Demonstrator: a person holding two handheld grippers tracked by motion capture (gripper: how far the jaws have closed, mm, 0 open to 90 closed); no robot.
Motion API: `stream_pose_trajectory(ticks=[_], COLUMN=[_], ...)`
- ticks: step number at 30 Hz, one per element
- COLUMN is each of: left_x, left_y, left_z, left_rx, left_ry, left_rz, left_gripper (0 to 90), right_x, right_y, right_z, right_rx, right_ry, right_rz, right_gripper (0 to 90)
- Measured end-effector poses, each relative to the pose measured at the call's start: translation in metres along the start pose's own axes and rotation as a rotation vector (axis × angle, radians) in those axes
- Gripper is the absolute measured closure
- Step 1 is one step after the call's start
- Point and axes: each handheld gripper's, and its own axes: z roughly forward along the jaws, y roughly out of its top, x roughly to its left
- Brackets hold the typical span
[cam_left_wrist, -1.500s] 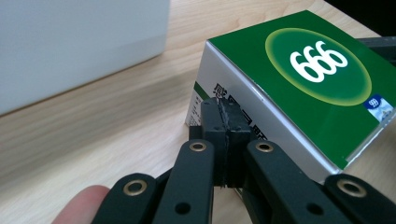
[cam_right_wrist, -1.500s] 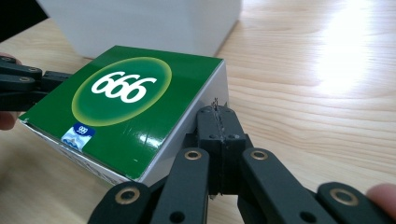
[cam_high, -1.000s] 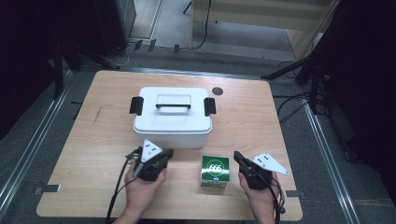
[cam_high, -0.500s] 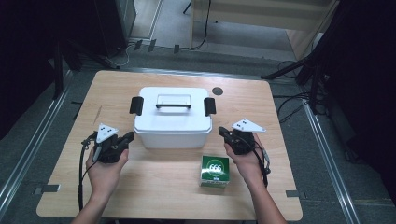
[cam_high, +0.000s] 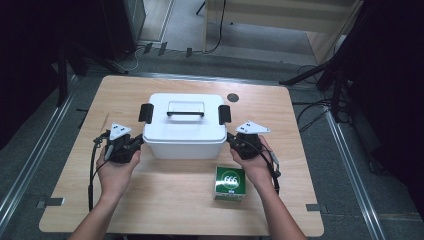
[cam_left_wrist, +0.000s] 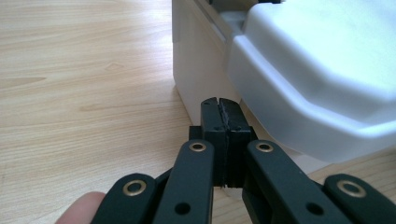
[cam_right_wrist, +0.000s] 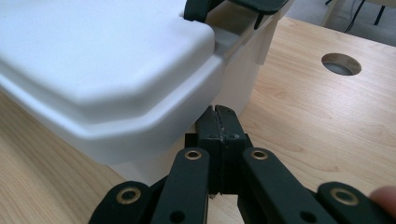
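Left claw (cam_high: 136, 145) closed and empty at the white box (cam_high: 184, 131), right claw (cam_high: 234, 144) closed and empty opposite, green carton (cam_high: 230, 183) nearby on tabletop (cam_high: 165, 200)

A green carton (cam_high: 230, 183) sits upright near the front edge of the wooden table (cam_high: 165, 200) — white numerals on its top face. Further back, a round cable hole (cam_high: 233, 97) shows dark in the tabletop; beyond the table — loose cables (cam_high: 131, 56) on grey floor.

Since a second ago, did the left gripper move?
Yes. The left gripper went from in front of the white box out to its left side, jaws shut, beside the wall.
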Motion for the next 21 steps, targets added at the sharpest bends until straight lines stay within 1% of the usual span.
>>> stream_pose_trajectory(ticks=[3, 5, 6, 7, 10, 11, 13, 15, 16, 17, 19, 21], left_x=[0.002, 0.003, 0.004, 0.004, 0.004, 0.004, 0.004, 0.007, 0.006, 0.006, 0.006, 0.005], left_y=[0.000, -0.001, -0.002, -0.003, -0.007, -0.009, -0.012, -0.014, -0.014, -0.014, -0.014, -0.014], left_z=[-0.003, -0.007, -0.010, -0.011, -0.016, -0.017, -0.019, -0.022, -0.023, -0.024, -0.025, -0.026], left_rx=[-0.007, -0.012, -0.012, -0.013, -0.009, -0.001, -0.009, -0.011, -0.013, -0.013, -0.009, -0.010], left_ry=[0.008, 0.005, 0.005, 0.005, 0.003, 0.006, 0.018, -0.001, 0.000, 0.005, 0.008, 0.009], left_rz=[0.002, 0.000, 0.000, 0.000, 0.004, 0.013, 0.009, 0.002, 0.009, 0.019, 0.021, 0.031], left_gripper=[90.0, 90.0, 90.0, 90.0, 90.0, 90.0, 90.0, 90.0, 90.0, 90.0, 90.0, 90.0], right_x=[0.004, 0.008, 0.009, 0.011, 0.014, 0.016, 0.021, 0.026, 0.028, 0.029, 0.028, 0.026], right_y=[0.001, 0.001, 0.001, 0.002, 0.001, 0.001, 0.002, 0.002, 0.003, 0.003, 0.003, 0.003], right_z=[0.000, 0.000, 0.000, -0.001, -0.001, -0.001, -0.001, -0.001, -0.001, -0.001, 0.000, 0.001], right_rx=[0.015, 0.025, 0.029, 0.032, 0.036, 0.036, 0.039, 0.044, 0.048, 0.050, 0.046, 0.040], right_ry=[0.017, 0.013, 0.017, 0.028, 0.038, 0.043, 0.052, 0.037, 0.019, 0.012, 0.017, 0.031], right_rz=[-0.017, -0.039, -0.036, -0.024, -0.019, -0.021, -0.034, -0.056, -0.064, -0.065, -0.063, -0.073], right_gripper=[90.0, 90.0, 90.0, 90.0, 90.0, 90.0, 90.0, 90.0, 90.0, 90.0, 90.0, 90.0])
